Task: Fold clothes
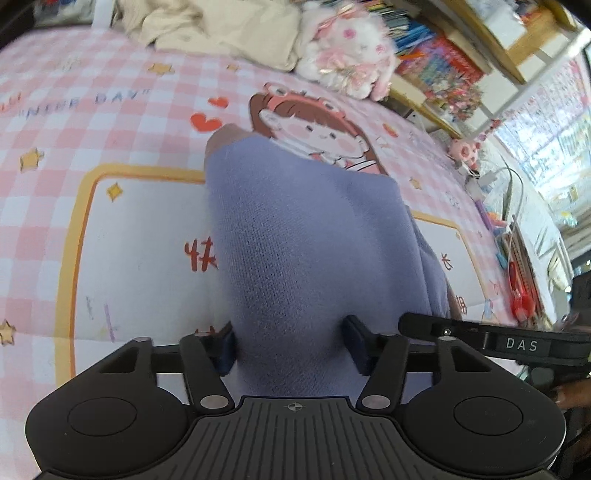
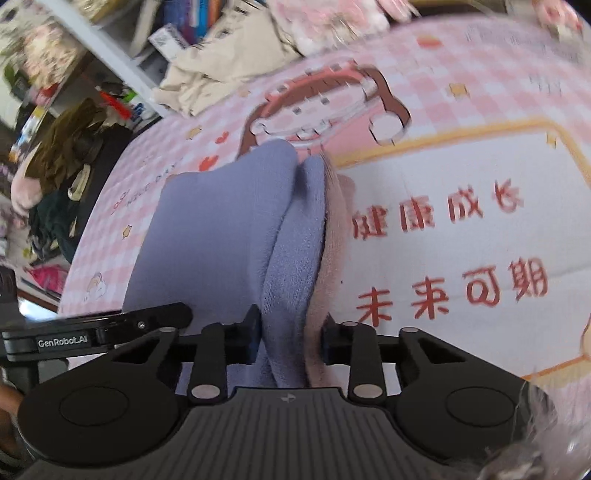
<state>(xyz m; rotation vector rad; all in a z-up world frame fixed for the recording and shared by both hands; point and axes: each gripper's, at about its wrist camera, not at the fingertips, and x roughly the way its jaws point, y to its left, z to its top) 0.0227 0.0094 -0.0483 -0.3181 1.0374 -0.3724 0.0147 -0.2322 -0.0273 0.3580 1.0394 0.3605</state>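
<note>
A lavender knit garment with a pale pink lining hangs over the pink checked bedsheet. My left gripper is shut on a thick bunch of its fabric, which drapes forward from the jaws. In the right wrist view my right gripper is shut on another part of the same garment, where lavender folds and the pink layer lie together. The garment is lifted at both held ends. The other gripper's black arm shows at the edge of each view.
The sheet has a cartoon girl print and red characters. A cream cloth pile and a pink plush toy lie at the far edge. Shelves with books and clutter stand beside the bed.
</note>
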